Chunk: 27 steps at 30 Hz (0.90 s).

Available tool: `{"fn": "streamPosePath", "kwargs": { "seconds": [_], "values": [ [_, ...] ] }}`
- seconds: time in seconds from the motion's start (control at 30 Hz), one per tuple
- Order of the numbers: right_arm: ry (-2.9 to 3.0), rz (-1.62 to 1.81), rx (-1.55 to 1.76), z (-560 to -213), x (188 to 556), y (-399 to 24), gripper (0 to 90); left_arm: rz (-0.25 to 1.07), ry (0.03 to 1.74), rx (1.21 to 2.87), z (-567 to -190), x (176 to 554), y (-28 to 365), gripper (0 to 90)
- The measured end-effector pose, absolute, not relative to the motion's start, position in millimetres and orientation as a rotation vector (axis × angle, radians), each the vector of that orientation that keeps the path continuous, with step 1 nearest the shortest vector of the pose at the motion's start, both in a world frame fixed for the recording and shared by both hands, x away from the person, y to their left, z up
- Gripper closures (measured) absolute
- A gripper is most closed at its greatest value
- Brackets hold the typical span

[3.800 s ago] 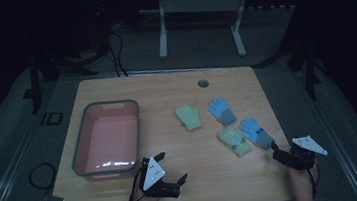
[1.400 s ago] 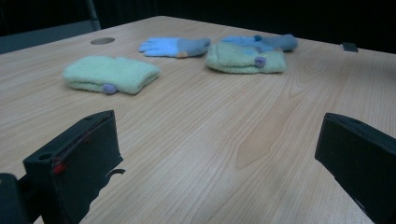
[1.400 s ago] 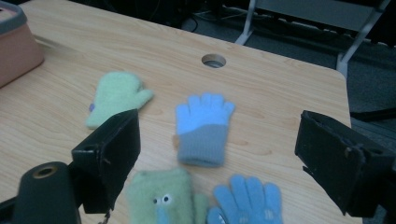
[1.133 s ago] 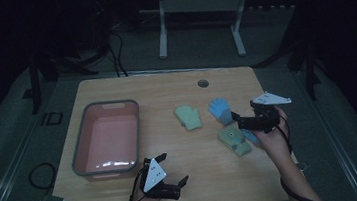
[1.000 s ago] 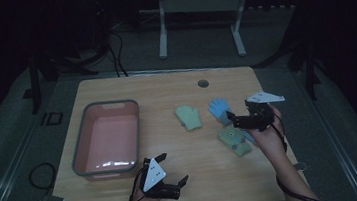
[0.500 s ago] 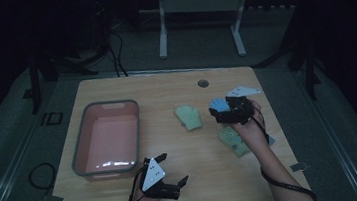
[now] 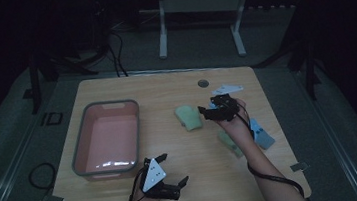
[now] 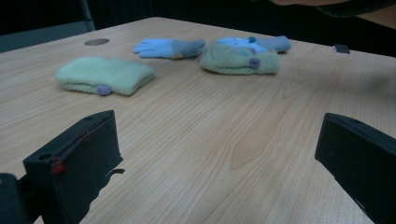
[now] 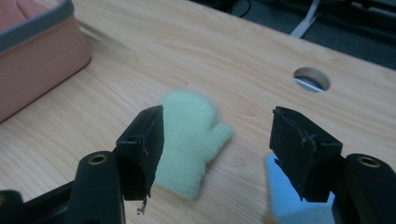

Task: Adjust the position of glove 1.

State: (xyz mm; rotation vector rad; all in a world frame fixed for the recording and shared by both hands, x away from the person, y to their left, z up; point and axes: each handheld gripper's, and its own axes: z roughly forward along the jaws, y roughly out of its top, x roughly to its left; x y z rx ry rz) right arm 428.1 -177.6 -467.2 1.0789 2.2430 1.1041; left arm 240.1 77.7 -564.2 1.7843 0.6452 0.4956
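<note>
While the left gripper (image 7: 168, 173) waits wide open near the bin (image 7: 88, 155), the right gripper (image 9: 215, 140) has crossed from the table's right edge to the green mitten (image 9: 191, 135) mid-table; its jaws, just narrowing, straddle it without touching; a grasp looks imminent.

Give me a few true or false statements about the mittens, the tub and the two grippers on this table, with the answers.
1. The pink tub holds a mitten. False: nothing lies in it.
2. The right gripper is over the mittens, by the green mitten. True.
3. The right gripper grips the green mitten. False: its jaws stand apart, just now closing, nothing pinched.
4. The left gripper is open with bare table between its jaws. True.
</note>
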Motion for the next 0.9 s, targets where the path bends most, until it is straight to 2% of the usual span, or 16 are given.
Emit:
{"fn": "streamPosePath", "kwargs": {
  "seconds": [0.1,0.13,0.27,0.8,0.9],
  "values": [
    [2.288,1.072,1.066,-476.5,436.7,-170.8,40.2,0.486,0.647,1.782,-564.1,240.6,78.6,0.2],
    [2.316,1.073,1.061,-481.6,440.8,-167.4,44.8,0.484,0.647,1.78,-564.2,240.8,78.8,0.2],
    [2.344,1.069,1.064,-490.4,447.8,-162.8,47.9,0.488,0.645,1.782,-564.2,240.5,78.3,0.2],
    [2.407,0.99,1.076,-529.3,470.9,-133.4,49.5,0.471,0.641,1.778,-564.3,240.6,78.6,0.2],
    [2.397,0.958,1.054,-535.1,474.4,-130.2,52.9,0.466,0.646,1.777,-564.2,241.1,79.1,0.2]
  ]
}}
